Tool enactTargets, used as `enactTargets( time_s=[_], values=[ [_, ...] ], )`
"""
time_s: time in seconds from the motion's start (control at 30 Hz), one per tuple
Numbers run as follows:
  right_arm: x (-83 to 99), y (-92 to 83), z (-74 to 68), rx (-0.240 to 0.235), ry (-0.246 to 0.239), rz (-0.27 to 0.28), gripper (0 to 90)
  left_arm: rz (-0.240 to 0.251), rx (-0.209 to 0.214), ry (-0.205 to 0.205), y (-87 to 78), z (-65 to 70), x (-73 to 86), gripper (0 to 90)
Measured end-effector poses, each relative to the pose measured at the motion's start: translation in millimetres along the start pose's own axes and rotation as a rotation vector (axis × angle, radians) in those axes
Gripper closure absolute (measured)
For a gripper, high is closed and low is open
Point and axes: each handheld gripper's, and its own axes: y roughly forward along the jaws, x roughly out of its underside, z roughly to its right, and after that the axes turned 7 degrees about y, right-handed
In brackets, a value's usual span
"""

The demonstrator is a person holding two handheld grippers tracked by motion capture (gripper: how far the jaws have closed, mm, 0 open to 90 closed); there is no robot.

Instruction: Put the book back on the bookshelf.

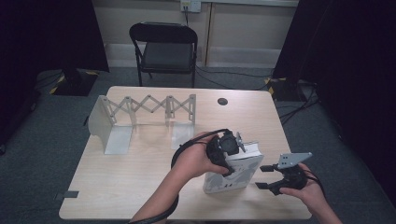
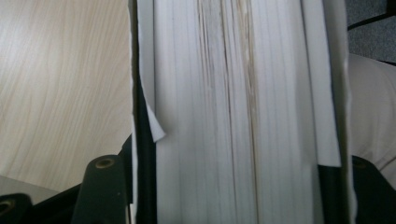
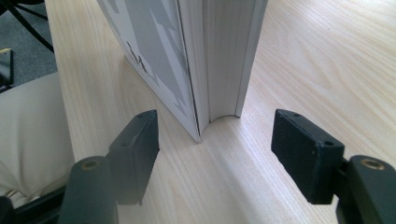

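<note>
The thick white book with a grey patterned cover (image 1: 233,173) stands upright on the pale wooden table (image 1: 140,186), near its front edge and right of the middle. The left gripper (image 1: 229,154) comes down on the book's top edge, and its black jaws are clamped across the full block of pages (image 2: 224,116), one against each cover. To do this step well, I judge the grip should stay square across the book: one page corner (image 2: 156,130) is already curled near the jaw, and a slanted squeeze could crease more. Lifting straight up before carrying would keep the lower edge from dragging.

The right gripper (image 1: 273,177) rests low just to the book's right, near the front right corner of the table, jaws apart and holding nothing. In the right gripper view the book's page edge (image 3: 224,60) stands between and beyond the two black pads (image 3: 140,140), apart from both. It could steady the book, but I judge it should keep clear of the carrying path.

Further back, toward the rear left, stands the white metal expandable book rack with scissor-lattice back (image 1: 140,116), its bays unfilled. Bare tabletop lies between it and the book, so the way there is open. A small dark round hole (image 1: 222,101) sits near the back edge, and a black folding chair (image 1: 164,49) stands beyond the table.
</note>
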Motion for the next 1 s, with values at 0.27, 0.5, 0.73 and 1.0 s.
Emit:
enactTargets(
  time_s=[0.27,0.5,0.73,1.0],
  values=[
    [-0.7,1.4,-0.7,-0.002,-0.002,-0.001,32.1,-0.026,0.026,-0.014,-0.4,0.1,-2.3,44.7],
    [1.2,2.1,-1.3,0.006,-0.004,0.0,32.1,-0.049,0.053,-0.042,-0.6,-0.7,-4.1,48.7],
    [3.1,3.4,-1.7,0.006,-0.003,-0.002,32.1,-0.05,0.054,-0.041,-0.3,-0.7,-4.3,49.6],
    [6.6,5.9,-2.5,0.006,-0.001,0.007,32.1,-0.08,0.058,-0.048,-0.2,0.4,-6.8,50.8]
  ],
)
